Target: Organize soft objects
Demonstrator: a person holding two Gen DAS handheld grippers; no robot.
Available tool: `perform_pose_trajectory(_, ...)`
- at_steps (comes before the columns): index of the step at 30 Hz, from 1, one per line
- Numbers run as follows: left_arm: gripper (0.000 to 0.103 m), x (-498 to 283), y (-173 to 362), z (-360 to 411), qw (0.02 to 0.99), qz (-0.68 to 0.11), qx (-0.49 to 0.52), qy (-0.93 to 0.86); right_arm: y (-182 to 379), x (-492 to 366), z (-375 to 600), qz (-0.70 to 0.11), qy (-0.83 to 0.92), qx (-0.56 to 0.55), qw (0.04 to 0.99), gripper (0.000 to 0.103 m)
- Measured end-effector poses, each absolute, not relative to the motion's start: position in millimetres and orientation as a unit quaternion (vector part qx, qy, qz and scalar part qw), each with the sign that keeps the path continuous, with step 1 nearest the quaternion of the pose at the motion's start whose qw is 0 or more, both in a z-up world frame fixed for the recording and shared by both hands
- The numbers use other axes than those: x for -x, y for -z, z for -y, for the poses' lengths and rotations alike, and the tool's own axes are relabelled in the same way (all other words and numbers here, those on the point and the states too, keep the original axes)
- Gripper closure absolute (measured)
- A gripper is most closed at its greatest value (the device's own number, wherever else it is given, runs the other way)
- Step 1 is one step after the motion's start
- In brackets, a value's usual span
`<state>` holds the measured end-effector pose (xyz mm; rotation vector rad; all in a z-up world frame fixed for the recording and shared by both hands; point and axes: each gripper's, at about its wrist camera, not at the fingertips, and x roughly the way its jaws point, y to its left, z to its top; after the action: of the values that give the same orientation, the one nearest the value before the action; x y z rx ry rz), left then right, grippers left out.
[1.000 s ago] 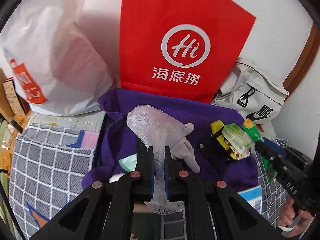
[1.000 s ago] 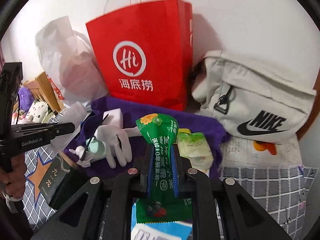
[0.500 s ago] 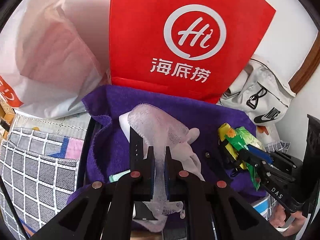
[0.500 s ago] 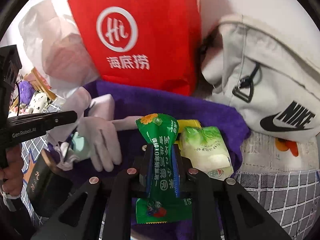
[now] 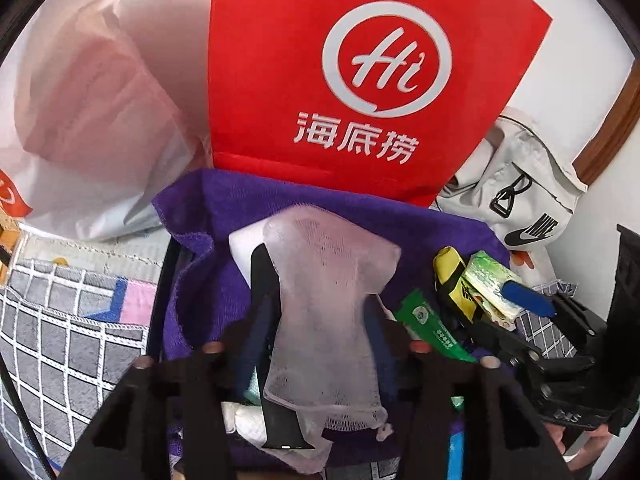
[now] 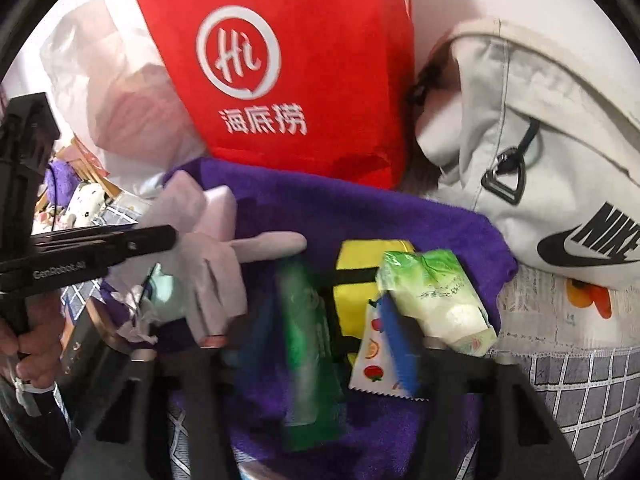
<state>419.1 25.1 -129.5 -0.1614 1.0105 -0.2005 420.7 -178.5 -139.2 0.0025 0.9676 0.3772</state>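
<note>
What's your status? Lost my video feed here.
Both grippers just opened. Left gripper: mesh net loose between fingers. Right gripper: green packet released over purple towel. Nothing blocking.

Green packet (image 6: pixel 310 344) blurred; its print unreadable.

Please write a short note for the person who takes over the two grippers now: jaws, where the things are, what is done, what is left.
Left gripper: jaws have just opened; white mesh sleeve lies loose between them on the purple towel.
Right gripper: jaws have just opened; green packet lies between them, unpressed.
Done: glove, yellow pack, pale green pack are on the towel.
Left: pull both grippers back.
</note>
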Motion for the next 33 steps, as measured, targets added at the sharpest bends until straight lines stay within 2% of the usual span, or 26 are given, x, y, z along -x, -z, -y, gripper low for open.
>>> perform_pose_trajectory(3,0.048,-415,123,-22,0.872,-0.476,0.066,0.094,132,-417,179,-0.456,-0.173,-0.002,0.873,0.023)
perform_pose_trajectory(5,0.040,-412,119,-19,0.875,-0.473,0.059,0.089,128,-415,179,-0.456,-0.168,0.000,0.874,0.023)
perform_pose_trajectory(10,0.036,-404,107,-19,0.879,-0.467,0.052,0.082,115,-406,180,-0.449,-0.164,0.002,0.878,0.023)
perform_pose_trajectory(25,0.036,-347,91,-9,0.873,-0.481,0.036,0.074,95,-354,186,-0.456,-0.136,-0.016,0.880,0.022)
perform_pose_trajectory(28,0.036,-325,86,-6,0.872,-0.482,0.036,0.075,90,-336,187,-0.459,-0.122,-0.016,0.880,0.014)
perform_pose_trajectory(33,0.033,-283,76,1,0.874,-0.480,0.026,0.074,77,-299,186,-0.442,-0.098,-0.009,0.892,0.007)
